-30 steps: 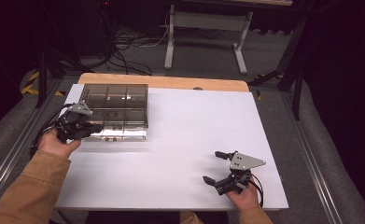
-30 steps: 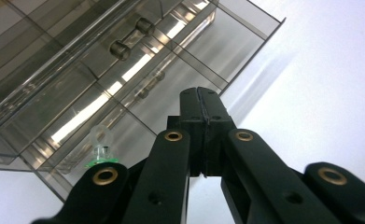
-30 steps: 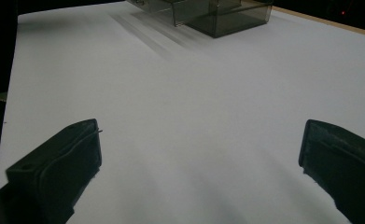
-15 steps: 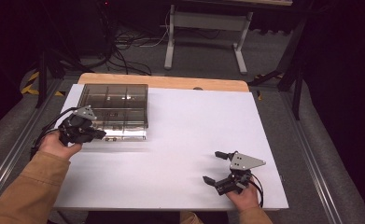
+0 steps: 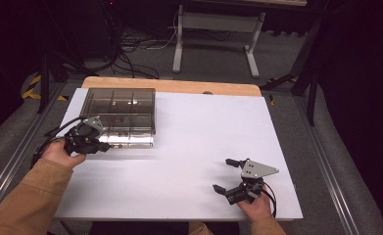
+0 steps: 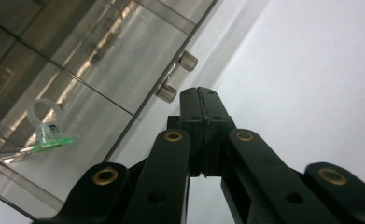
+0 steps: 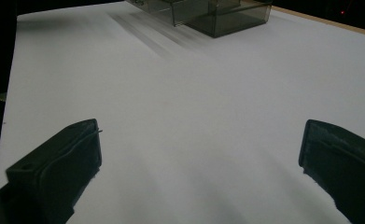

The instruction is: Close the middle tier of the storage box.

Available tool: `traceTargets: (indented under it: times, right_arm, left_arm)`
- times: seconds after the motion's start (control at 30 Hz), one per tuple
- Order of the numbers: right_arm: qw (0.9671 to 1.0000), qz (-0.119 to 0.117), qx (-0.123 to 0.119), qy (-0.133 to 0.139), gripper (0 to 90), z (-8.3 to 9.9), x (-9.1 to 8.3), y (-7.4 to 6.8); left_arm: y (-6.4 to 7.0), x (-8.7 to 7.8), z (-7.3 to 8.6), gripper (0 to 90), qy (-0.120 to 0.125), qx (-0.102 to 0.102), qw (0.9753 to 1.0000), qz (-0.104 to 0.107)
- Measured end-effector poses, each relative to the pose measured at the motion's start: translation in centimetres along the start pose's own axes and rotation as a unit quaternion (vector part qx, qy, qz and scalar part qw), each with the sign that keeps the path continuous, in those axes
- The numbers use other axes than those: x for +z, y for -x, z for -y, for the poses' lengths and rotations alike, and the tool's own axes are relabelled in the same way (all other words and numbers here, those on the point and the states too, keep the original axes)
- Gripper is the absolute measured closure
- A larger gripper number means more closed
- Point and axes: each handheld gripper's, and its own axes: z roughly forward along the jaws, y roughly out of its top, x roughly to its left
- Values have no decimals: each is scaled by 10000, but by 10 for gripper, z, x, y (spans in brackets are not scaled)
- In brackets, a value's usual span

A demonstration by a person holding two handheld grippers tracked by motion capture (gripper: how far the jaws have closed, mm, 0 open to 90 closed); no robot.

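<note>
A clear smoky compartment box [image 5: 119, 115] is seen lying flat on the white counter [image 5: 189, 147], just ahead of the left gripper [image 5: 107, 145]. Its near edge, which is its longer side, is laid across the counter from left to right. The lid is divided into a grid of cells, and a small latch [image 6: 176, 77] with two knobs is set on the box's edge directly beyond the jaw tips in the left gripper view. Under the lid, to the left of those jaws, a small green part with a clear ring [image 6: 47, 126] can be made out (its nature cannot be told). The left jaws are pressed together with nothing between them. The right gripper [image 5: 226, 175] is held well apart from the box, low over bare counter, its jaws spread wide and empty.
</note>
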Motion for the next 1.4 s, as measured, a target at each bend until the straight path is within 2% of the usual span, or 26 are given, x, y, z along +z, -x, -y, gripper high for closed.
traceTargets:
  times: [0.17,0.2,0.4,0.6,0.73,1.4]
  right_arm:
    - [10000,-1,0,1,0,0,0,0]
    - [10000,-1,-2,0,0,0,0,0]
    - [10000,-4,-4,1,0,0,0,0]
    - [10000,-2,-8,-1,0,0,0,0]
    - [10000,-4,-10,0,0,0,0,0]
    - [10000,-9,-13,-2,0,0,0,0]
  left_arm:
    - [-2,6,1,900,-184,-9,9998,24]
    - [-2,7,0,900,-208,-3,9997,92]
    - [-2,15,-3,900,-325,105,9993,138]
    - [-5,24,-4,900,-586,-50,9982,96]
    - [-8,28,-4,900,-683,-86,9976,59]
    - [-15,35,-6,900,-728,-168,9972,-60]
